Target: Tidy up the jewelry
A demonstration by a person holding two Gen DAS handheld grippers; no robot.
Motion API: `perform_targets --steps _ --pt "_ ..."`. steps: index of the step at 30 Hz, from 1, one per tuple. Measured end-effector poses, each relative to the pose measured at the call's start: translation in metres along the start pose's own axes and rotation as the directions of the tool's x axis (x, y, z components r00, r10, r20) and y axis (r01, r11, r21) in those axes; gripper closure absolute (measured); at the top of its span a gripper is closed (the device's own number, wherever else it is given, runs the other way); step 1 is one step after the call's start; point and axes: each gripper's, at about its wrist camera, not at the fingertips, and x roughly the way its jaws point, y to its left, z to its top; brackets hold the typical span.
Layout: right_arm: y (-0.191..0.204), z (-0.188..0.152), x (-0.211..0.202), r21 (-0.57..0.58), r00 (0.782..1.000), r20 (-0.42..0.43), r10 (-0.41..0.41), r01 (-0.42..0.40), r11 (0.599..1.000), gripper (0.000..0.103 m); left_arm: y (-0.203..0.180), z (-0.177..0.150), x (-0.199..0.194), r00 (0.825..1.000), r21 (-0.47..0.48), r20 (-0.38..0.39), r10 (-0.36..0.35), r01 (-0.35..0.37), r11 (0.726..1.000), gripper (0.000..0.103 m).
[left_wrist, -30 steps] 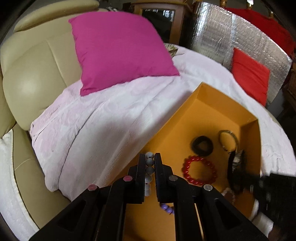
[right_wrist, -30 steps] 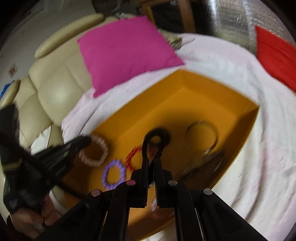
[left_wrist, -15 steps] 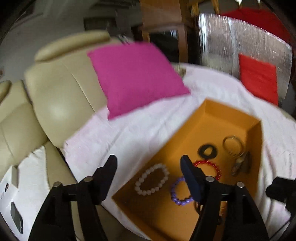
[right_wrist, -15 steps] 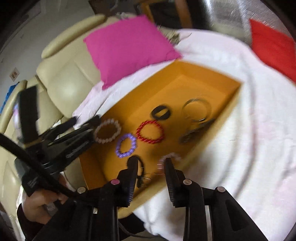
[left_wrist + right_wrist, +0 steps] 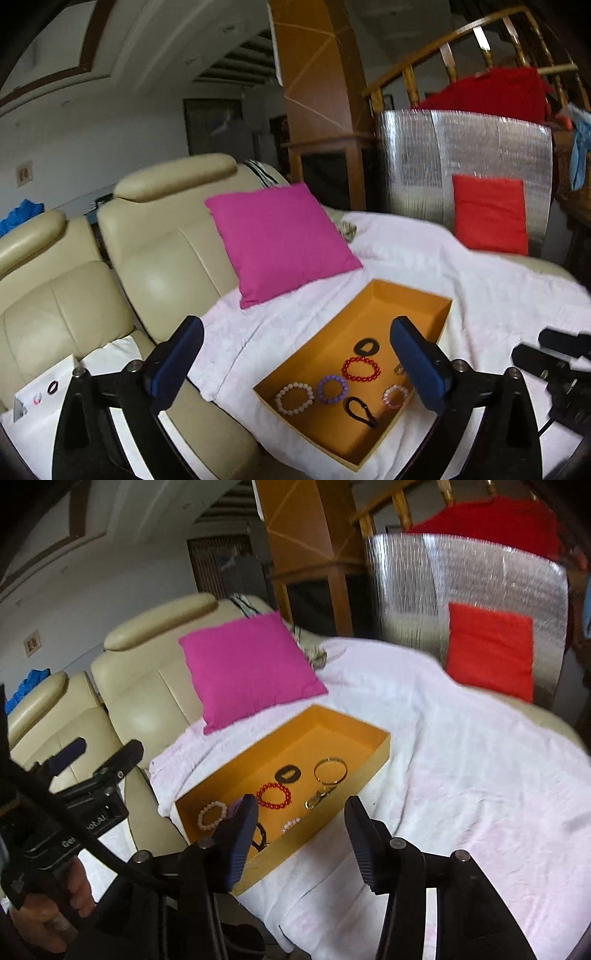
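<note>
Jewelry lies sorted inside the shallow orange cardboard box (image 5: 413, 302) on the white blanket (image 5: 498, 280), ahead of and below both jaws. White bead bracelet (image 5: 294, 398), purple bead bracelet (image 5: 332, 388) and red bead bracelet (image 5: 361, 368) sit apart in a row, presumably so none tangle. The left gripper (image 5: 295, 365) has just been opening; its jaws stand spread wide, nothing between them. The right gripper (image 5: 301, 836) has also been opening, jaws parted and empty. Judged stage: pieces released.
</note>
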Motion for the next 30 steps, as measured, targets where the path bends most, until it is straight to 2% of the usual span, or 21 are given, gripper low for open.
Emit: perform_targets --steps 6,12,17,20,26,30 --pt "0.013 -0.013 -0.04 0.002 1.0 0.023 0.011 -0.011 1.0 0.049 0.016 0.009 -0.047 0.997 -0.086 -0.007 0.077 -0.077 0.993 0.001" --pt "0.025 -0.029 -0.075 0.02 0.999 0.048 0.024 -0.025 0.999 0.049 0.031 0.006 -0.083 0.993 -0.095 -0.003 0.117 -0.116 0.989 0.001" --pt "0.035 -0.038 -0.095 0.025 0.998 0.06 0.017 -0.018 1.0 0.047 0.043 0.003 -0.106 0.991 -0.099 0.03 0.13 -0.127 0.987 0.001" --pt "0.042 -0.041 -0.103 0.023 0.997 0.073 0.016 -0.018 1.0 0.044 0.049 0.002 -0.12 0.994 -0.094 0.071 0.078 -0.071 0.993 0.001" --pt "0.059 -0.046 -0.108 -0.006 0.996 0.084 -0.01 0.01 1.0 0.044 0.055 0.004 -0.125 0.992 -0.106 0.08 0.101 -0.093 0.99 0.001" --pt "0.066 -0.046 -0.112 -0.001 0.991 0.125 -0.04 0.04 0.999 0.044 0.055 0.003 -0.126 0.991 -0.102 0.076 0.113 -0.105 0.989 0.001"
